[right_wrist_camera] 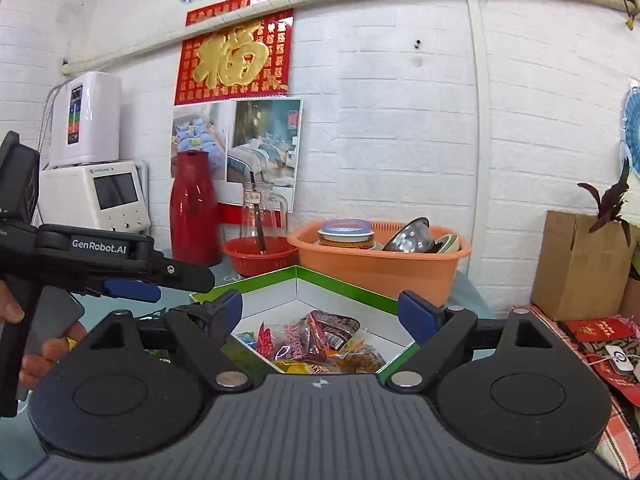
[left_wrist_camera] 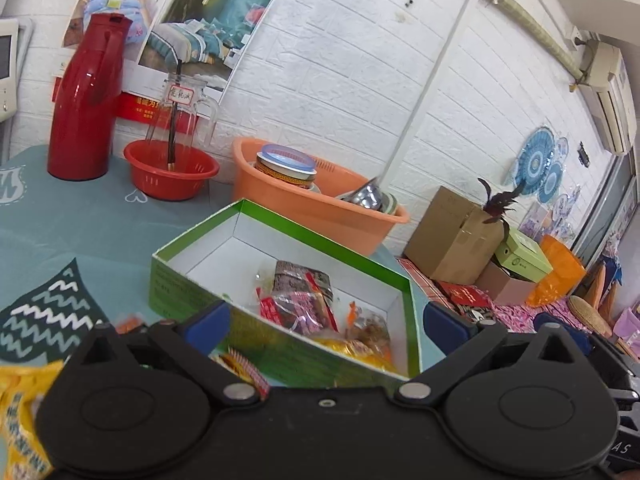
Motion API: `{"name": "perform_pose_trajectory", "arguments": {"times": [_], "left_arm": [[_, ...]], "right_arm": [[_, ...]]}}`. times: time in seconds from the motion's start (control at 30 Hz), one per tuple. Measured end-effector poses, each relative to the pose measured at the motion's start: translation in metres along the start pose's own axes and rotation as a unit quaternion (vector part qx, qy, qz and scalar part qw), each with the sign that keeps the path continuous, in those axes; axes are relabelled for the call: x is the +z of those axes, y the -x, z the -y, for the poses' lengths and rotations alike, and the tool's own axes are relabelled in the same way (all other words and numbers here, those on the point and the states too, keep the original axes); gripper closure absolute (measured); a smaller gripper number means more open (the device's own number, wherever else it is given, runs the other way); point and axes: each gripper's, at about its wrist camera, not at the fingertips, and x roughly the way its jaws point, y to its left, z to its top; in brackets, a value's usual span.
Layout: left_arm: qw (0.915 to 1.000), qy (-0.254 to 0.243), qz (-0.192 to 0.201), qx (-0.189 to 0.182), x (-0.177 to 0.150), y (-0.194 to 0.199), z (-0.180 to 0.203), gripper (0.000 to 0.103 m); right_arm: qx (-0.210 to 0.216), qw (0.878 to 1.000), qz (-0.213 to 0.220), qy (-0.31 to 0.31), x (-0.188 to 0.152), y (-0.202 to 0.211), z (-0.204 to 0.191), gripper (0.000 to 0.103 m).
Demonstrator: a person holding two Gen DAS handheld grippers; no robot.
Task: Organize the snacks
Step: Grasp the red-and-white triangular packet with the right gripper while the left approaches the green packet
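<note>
Left hand-held gripper [left_wrist_camera: 326, 318]: jaws spread wide, nothing between the blue pads, hovering at the near wall of the green box [left_wrist_camera: 180, 284]. Right hand-held gripper [right_wrist_camera: 320, 314]: jaws likewise spread wide and empty, hovering at a near corner of the same box.

Green box sits open on the desk [left_wrist_camera: 80, 224], white inside. Wrapped snacks [left_wrist_camera: 304, 300] lie heaped in its near end (a dark packet on top, red-printed wrappers and an orange-brown one beside it); the far end of the box is bare. Outside the box, a yellow snack bag [left_wrist_camera: 20, 408] lies on the desk at the lower left of the left wrist view, and a red-and-yellow wrapper [left_wrist_camera: 244, 364] lies just in front of the box wall.

Behind the box: orange basin [left_wrist_camera: 320, 208] with a lidded jar and a metal bowl, red colander [left_wrist_camera: 172, 176] holding a glass jug, red thermos [left_wrist_camera: 86, 100].

In the right wrist view the left hand-held gripper shows from the side, a person's fingers [right_wrist_camera: 12, 312] on its handle.
</note>
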Motion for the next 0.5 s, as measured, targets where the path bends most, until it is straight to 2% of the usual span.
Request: {"name": "perform_pose_trajectory", "arguments": {"times": [0.1, 0.23, 0.5], "left_arm": [[0.9998, -0.006, -0.002, -0.018, -0.017, 0.021, 0.007, 0.0], [0.999, -0.006, -0.023, -0.038, -0.045, 0.037, 0.014, 0.0], [0.9968, -0.009, -0.065, -0.046, -0.101, 0.055, 0.017, 0.0]], "right_arm": [[0.004, 1.0, 0.006, 0.0, -0.01, 0.029, -0.007, 0.0], [-0.009, 1.0, -0.012, -0.007, -0.033, 0.052, -0.012, 0.0], [-0.007, 0.994, -0.107, 0.012, -0.083, 0.063, -0.018, 0.0]]}}
